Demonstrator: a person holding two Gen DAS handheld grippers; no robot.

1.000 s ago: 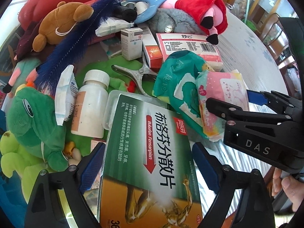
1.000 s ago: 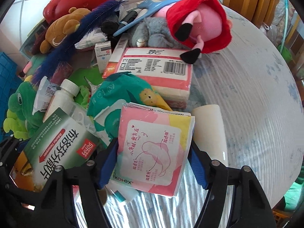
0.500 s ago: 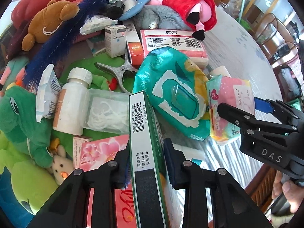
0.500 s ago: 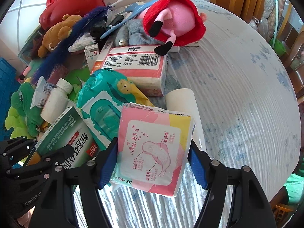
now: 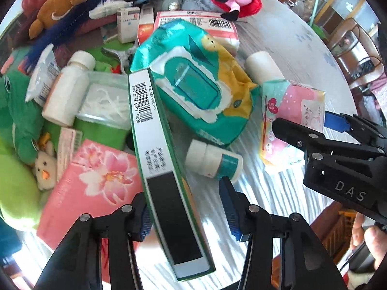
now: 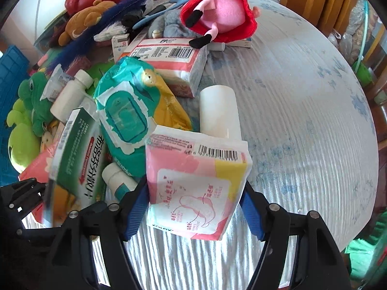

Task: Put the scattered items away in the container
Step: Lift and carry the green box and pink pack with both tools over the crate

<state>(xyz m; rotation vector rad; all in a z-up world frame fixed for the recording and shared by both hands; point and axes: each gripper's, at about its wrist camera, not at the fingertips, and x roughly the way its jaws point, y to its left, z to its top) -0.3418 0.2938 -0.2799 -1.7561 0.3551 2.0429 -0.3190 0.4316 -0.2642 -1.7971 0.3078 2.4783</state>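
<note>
A green medicine box (image 5: 154,145) stands on its long edge between the fingers of my left gripper (image 5: 187,212). It leans against the left pad, and a gap shows between it and the right pad, so this gripper is open. In the right wrist view the same box (image 6: 79,149) is tilted and blurred. My right gripper (image 6: 193,207) is shut on a pink and yellow pad packet (image 6: 193,183), held above the table. The left wrist view shows that packet (image 5: 290,111) in the right gripper (image 5: 307,123). A blue crate (image 6: 9,84) shows at the far left.
A pile covers the table's left: teal wipes pack (image 5: 193,89), small white bottle (image 5: 212,162), pink tissue pack (image 5: 96,176), tall white bottle (image 5: 67,91), green frog plush (image 5: 14,111), red and pink plush (image 6: 217,12). A white roll (image 6: 217,111) lies beside it. Bare tablecloth (image 6: 302,96) spreads right.
My left gripper's fingers have spread apart since half a second ago, and the green box now sits loose and tilted. The right gripper has tipped the pink packet, so its barcode end shows.
</note>
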